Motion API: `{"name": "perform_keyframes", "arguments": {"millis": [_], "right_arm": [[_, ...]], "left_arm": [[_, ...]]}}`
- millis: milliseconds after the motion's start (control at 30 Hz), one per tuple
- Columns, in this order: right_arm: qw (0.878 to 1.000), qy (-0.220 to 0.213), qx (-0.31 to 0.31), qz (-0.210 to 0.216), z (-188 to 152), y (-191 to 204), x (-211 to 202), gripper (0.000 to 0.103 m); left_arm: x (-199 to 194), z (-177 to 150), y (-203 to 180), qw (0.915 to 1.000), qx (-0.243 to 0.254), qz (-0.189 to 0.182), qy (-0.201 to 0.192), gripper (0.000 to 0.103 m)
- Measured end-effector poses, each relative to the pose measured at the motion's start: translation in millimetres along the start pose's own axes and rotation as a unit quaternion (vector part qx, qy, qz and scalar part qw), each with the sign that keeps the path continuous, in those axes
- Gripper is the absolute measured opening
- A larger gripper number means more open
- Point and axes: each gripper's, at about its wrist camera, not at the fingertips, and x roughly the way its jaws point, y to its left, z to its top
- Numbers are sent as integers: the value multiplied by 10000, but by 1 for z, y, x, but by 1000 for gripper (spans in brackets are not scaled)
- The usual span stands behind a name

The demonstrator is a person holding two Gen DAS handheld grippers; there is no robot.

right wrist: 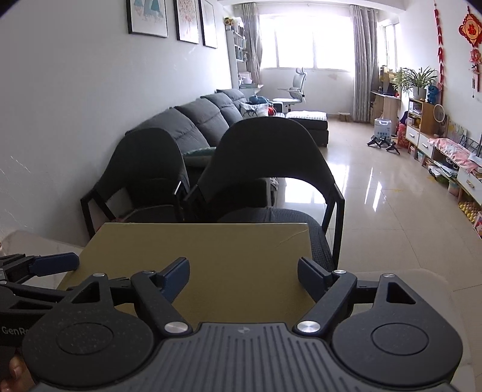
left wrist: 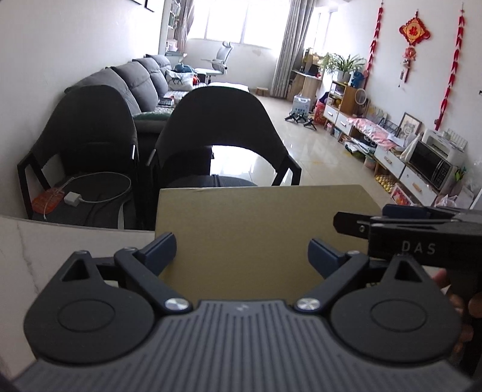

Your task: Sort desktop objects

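Both the left gripper [left wrist: 242, 251] and the right gripper [right wrist: 244, 276] hover with fingers spread and empty above the tan board [left wrist: 265, 229], which lies flat at the far edge of the white worktop [left wrist: 45, 250]. It seems to jut past that edge toward the black chair [right wrist: 271, 169]. A careless nudge could slide it off, and a flat board gives spread fingers little to pinch.

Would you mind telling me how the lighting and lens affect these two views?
Left wrist view: the window is blown out, the chairs are backlit silhouettes, and the floor shows glare. Right wrist view: same overexposed window, and fisheye curving bends the wall.
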Motion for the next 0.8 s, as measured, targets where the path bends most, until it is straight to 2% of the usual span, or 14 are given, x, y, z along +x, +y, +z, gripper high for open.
{"name": "perform_keyframes", "arguments": {"millis": [133,467,567,800], "right_arm": [[9995,207,-209,-141,-4,6,8,83],[9990,203,-324,-235,-6,8,7,83],[9986,279,-328,-314,-9,8,-3,85],[9990,109,-322,-297,-16,7,-39,94]], "left_arm": [[5,0,1,10000,-7,-1,52,95],[1,-2,-8,10000,33,44,49,95],[-5,-8,-8,10000,-38,-57,64,95],[-33,-18,-17,9998,-93,-179,44,98]]}}
